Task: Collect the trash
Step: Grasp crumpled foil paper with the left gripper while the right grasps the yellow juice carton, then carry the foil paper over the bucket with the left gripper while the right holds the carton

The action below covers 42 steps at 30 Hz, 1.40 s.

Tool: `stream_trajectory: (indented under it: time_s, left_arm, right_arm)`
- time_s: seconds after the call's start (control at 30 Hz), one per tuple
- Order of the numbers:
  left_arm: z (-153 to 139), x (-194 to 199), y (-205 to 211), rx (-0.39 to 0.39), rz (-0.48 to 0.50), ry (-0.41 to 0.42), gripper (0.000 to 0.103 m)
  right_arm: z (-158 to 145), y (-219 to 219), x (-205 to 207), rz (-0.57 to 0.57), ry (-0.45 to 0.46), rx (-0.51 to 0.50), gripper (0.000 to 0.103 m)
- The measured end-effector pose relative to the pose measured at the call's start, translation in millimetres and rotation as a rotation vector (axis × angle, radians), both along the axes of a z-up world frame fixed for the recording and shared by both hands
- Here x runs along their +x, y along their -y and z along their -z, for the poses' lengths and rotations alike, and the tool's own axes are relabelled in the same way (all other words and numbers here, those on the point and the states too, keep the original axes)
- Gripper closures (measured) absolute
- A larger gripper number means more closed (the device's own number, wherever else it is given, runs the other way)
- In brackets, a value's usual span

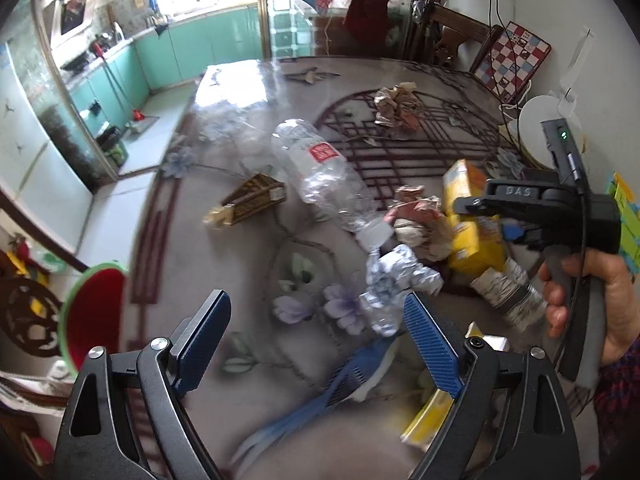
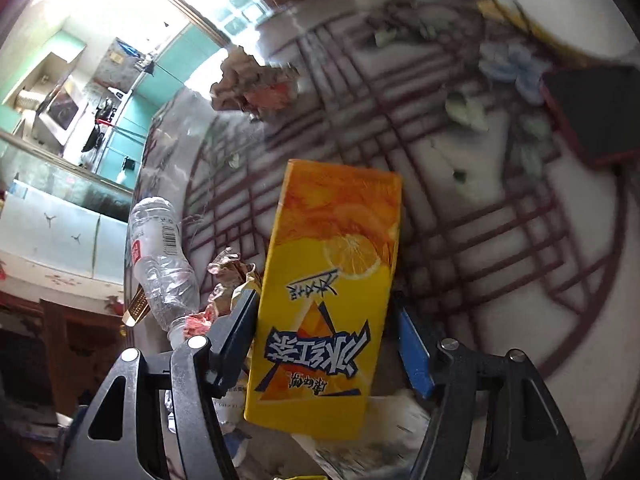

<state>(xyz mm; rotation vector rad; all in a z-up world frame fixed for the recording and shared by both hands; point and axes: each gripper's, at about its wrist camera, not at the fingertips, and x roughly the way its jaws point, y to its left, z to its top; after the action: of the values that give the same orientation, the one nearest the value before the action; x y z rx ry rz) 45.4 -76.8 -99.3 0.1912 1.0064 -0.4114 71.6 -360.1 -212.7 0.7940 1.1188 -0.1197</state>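
Trash lies on a patterned table (image 1: 248, 264): a crushed clear plastic bottle (image 1: 320, 172), a crumpled foil ball (image 1: 396, 280), crumpled paper wads (image 1: 396, 106) (image 1: 420, 220), a brown-gold packet (image 1: 252, 200) and a yellow juice carton (image 1: 472, 216). My left gripper (image 1: 320, 332) is open above the table, its right finger just beside the foil ball. My right gripper (image 2: 324, 344) has its fingers around the yellow carton (image 2: 328, 280); the left finger touches it, a small gap shows on the right. The right gripper's body and the hand holding it also show in the left wrist view (image 1: 560, 208).
A red bin with a green rim (image 1: 92, 312) stands at the table's left edge. A blue fly swatter (image 1: 352, 376), a small jar (image 1: 508, 292) and a yellow item (image 1: 428, 416) lie near me. A white round object (image 2: 560, 4) and a dark red-edged case (image 2: 592, 112) sit at the right.
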Motion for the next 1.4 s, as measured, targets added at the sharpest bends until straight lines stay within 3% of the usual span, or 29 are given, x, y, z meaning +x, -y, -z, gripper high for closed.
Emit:
stream_trajectory:
  time_s: [0.13, 0.33, 0.4, 0.47, 0.57, 0.93, 1.4]
  left_arm:
    - [21.7, 11.9, 23.0, -0.043, 0.016, -0.067, 0.014]
    - [45.4, 21.0, 49.2, -0.052, 0.037, -0.122, 0.015]
    - [49.7, 22.7, 53.1, -0.055, 0.041, -0.126, 0.022]
    - [51.8, 23.5, 54.5, -0.061, 0.053, -0.133, 0.051]
    - [49.2, 20.1, 53.4, -0.047, 0.075, -0.123, 0.061]
    - [-11.0, -9.2, 26.9, 0.005, 0.105, 0.068, 0.063]
    - [-48.1, 2.6, -31.7, -0.068, 0.029, 0.120, 0.063]
  right_arm:
    - [-4.0, -2.3, 0.0, -0.041, 0.059, 0.015, 0.041]
    - [-48.2, -8.1, -13.3, -0.073, 0.169, -0.065, 0.041]
    - [-60.7, -11.5, -18.1, -0.082, 0.191, -0.083, 0.041]
    - [-70.6, -15.1, -22.2, -0.088, 0.208, -0.093, 0.041]
    - [-83.1, -22.1, -28.4, -0.104, 0.233, -0.106, 0.041]
    - [-118.1, -46.2, -52.8, -0.132, 0.293, -0.160, 0.041]
    - [-132.7, -93.2, -52.6, -0.184, 0.287, -0.246, 0.041]
